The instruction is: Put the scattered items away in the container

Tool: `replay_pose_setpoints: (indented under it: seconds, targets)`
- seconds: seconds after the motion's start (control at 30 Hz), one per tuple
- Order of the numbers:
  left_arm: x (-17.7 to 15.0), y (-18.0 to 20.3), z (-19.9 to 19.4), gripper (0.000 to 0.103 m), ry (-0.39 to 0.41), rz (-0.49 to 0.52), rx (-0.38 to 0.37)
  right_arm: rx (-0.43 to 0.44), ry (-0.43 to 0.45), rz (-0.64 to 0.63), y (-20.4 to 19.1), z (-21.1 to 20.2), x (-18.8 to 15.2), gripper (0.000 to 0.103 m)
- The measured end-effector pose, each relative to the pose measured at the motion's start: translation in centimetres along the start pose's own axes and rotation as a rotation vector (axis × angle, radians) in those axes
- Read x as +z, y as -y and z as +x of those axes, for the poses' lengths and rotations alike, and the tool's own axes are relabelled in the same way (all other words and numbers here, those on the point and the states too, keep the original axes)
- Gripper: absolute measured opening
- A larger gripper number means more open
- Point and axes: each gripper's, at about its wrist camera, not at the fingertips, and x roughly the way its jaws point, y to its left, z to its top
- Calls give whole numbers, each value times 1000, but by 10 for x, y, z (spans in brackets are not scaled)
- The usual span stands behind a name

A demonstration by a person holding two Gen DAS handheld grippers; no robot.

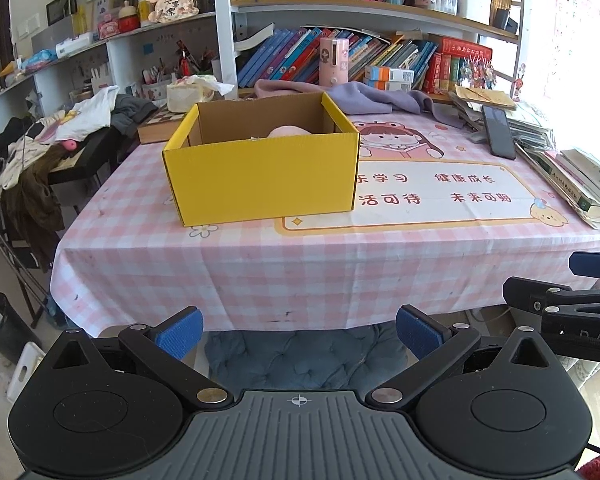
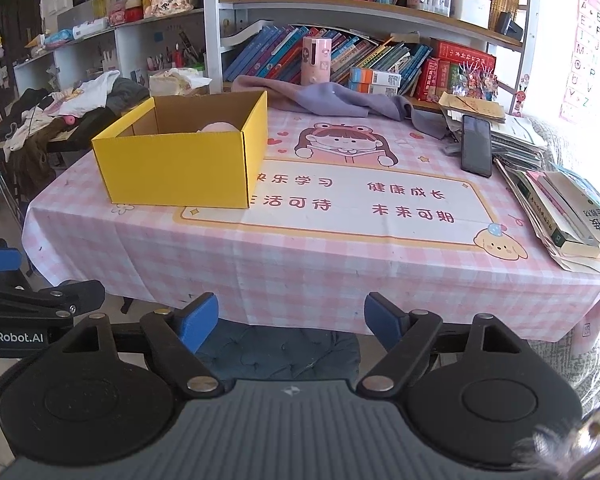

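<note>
A yellow cardboard box (image 1: 260,176) stands on the pink checked tablecloth (image 1: 228,272); the right wrist view has the same box (image 2: 180,168) at the table's left. A pale pink rounded item (image 1: 290,131) lies inside it, just peeking over the rim (image 2: 216,126). My left gripper (image 1: 298,332) hangs open before the table's front edge, nothing between its blue pads. My right gripper (image 2: 292,320) is open too, also empty, and held off the table. Each gripper shows at the edge of the other's view.
A black phone (image 2: 476,146) leans on a stack of books and papers (image 2: 564,208) at the table's right. A purple cloth (image 2: 328,100) lies at the back by a pink cylinder (image 2: 317,60). Bookshelves stand behind. Clothes pile up left. A blue cushioned chair (image 1: 300,356) sits below the table edge.
</note>
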Motion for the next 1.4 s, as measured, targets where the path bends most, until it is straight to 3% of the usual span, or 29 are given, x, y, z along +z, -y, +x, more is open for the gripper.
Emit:
replay_pose_setpoints:
  seconds: [1.4]
  targets:
    - [-2,-3,14,103,-60,6,-19,3,-43,-6,-4,12,0,82]
